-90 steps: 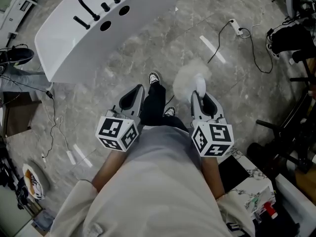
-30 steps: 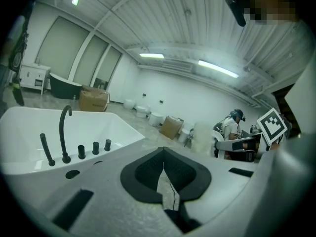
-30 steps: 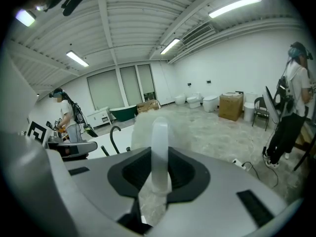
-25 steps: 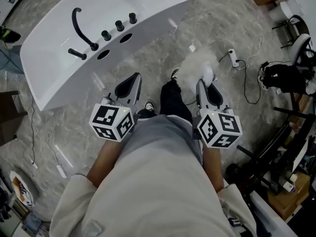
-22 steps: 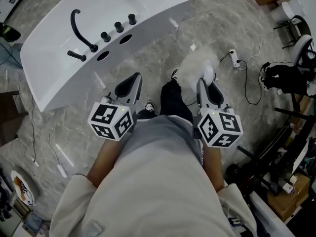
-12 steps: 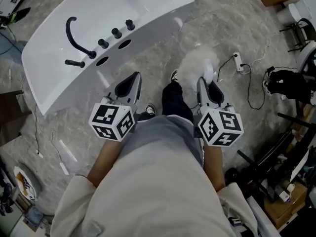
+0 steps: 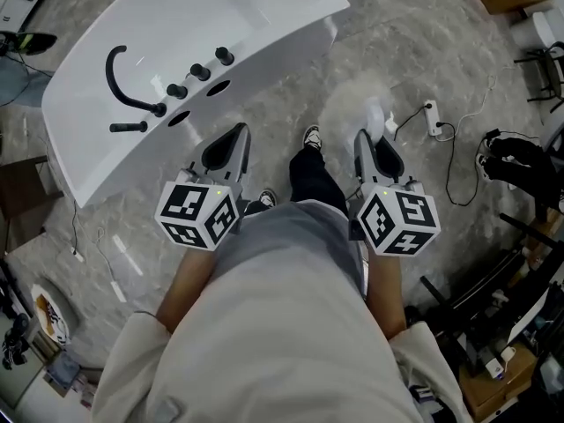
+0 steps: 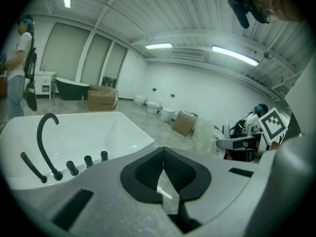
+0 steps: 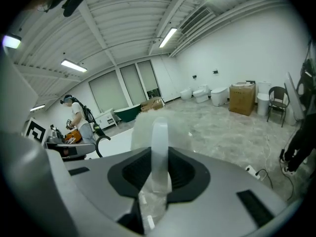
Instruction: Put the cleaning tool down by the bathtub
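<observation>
Two grippers are riding out in front of you, and only one is carrying anything: your right gripper is clamping the pale, see-through handle of the fluffy white duster, and in the right gripper view that handle is standing straight up between the pads with the fluff blooming past the tips. Your left gripper is doing nothing, its jaws sitting together with nothing between them, as the left gripper view is showing. The duster's long axis is running forward, away from your body, in line with the right jaws, so its head is hanging over bare marbled floor ahead of your front shoe. The white bathtub, with its black faucet, is lying ahead and to the left of that right gripper, its near side slanting across the upper left of the head view. Your empty left gripper is sitting nearer the tub wall, but the tool is in the right one, so I'm judging that the set-down is calling for a swing leftward and down toward the floor strip beside the tub's near side. Off to the right, a white power strip and its cable are lying close to the fluffy head, so I'm reckoning you'd want to keep clear of them.
</observation>
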A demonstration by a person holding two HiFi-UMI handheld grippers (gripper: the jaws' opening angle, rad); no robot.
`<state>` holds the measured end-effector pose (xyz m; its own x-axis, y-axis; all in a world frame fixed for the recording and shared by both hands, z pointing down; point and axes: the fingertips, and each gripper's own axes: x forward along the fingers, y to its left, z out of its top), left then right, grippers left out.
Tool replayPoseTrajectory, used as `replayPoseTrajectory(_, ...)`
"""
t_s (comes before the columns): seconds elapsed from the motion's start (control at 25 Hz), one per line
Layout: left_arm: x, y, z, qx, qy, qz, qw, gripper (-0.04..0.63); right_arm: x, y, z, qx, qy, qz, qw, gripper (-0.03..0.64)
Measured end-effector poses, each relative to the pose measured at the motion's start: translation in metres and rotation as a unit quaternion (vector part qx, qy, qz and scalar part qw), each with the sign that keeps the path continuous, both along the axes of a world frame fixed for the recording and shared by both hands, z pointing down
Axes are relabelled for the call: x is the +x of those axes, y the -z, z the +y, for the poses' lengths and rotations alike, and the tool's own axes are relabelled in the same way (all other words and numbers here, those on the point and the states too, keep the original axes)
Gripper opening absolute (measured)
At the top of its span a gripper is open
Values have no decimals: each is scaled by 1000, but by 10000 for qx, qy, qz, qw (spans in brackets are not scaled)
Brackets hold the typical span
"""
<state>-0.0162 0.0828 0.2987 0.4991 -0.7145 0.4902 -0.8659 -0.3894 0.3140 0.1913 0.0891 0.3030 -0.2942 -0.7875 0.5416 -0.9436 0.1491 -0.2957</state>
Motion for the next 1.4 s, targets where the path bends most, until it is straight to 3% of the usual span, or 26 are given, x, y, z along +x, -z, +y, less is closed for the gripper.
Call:
replayPoseTrajectory(0.4,48,5,-64,37,213,-163,9996,9,42,-3,-82,68,432,-170,9989,78)
replayPoseTrajectory(0.76,69,15,-114,322,565,-370,9972,9,64,-5,-144,165,830,-252,9961,78)
replayPoseTrajectory(1.04,91,13,-123,291,716,-417,9961,9,87,-14,-167,169,1109,-241,9934,78)
replayPoseTrajectory(1.4,79,10,-123,135,963,-478,9941,9,83,-23,-178,45,1293,-342,9910,78)
